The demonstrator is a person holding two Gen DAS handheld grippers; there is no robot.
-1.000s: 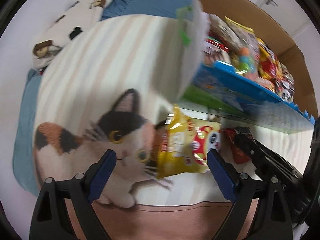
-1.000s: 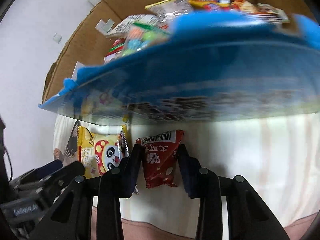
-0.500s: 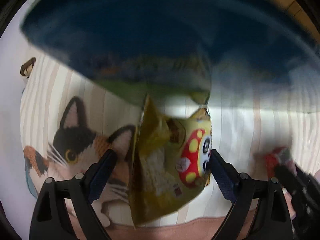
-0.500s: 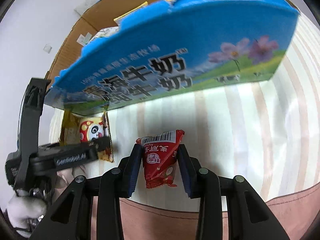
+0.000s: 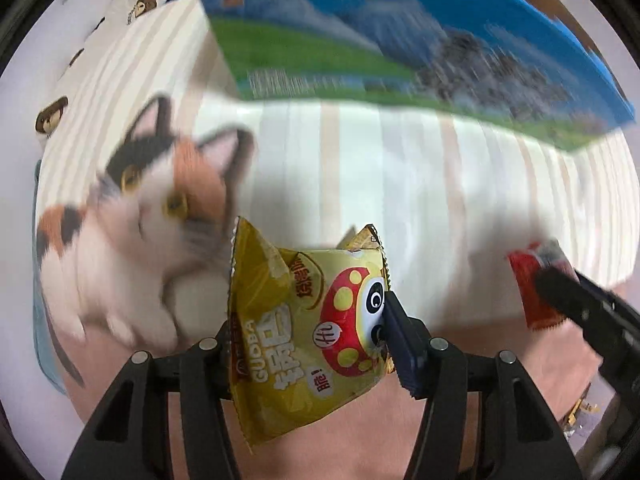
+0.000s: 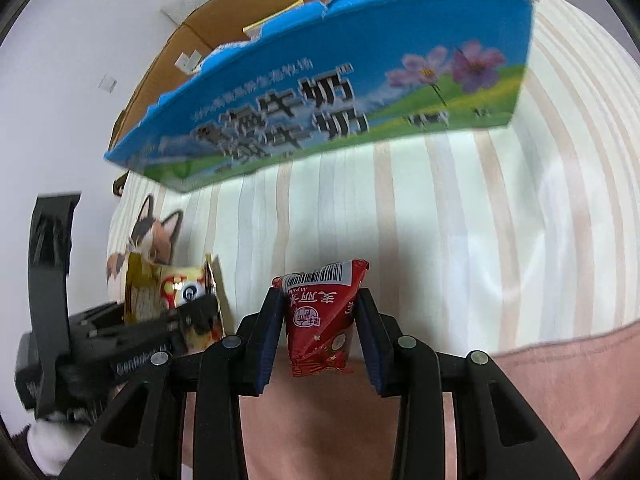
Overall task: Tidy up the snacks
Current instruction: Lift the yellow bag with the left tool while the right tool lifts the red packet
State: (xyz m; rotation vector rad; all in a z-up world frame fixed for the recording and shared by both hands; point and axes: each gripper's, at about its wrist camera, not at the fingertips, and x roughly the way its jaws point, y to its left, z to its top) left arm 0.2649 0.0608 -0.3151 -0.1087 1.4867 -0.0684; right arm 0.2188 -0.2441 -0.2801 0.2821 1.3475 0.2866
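left claw (image 5: pixel 308 344) now clamps yellow snack bag (image 5: pixel 308 320), left finger hidden

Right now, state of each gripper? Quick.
Left gripper: closed on the yellow packet.
Right gripper: closed on the red packet.

Motion blur smears the blue carton's (image 5: pixel 400 40) print; the yellow snack bag (image 5: pixel 308 320) hides the left gripper's left finger pad.
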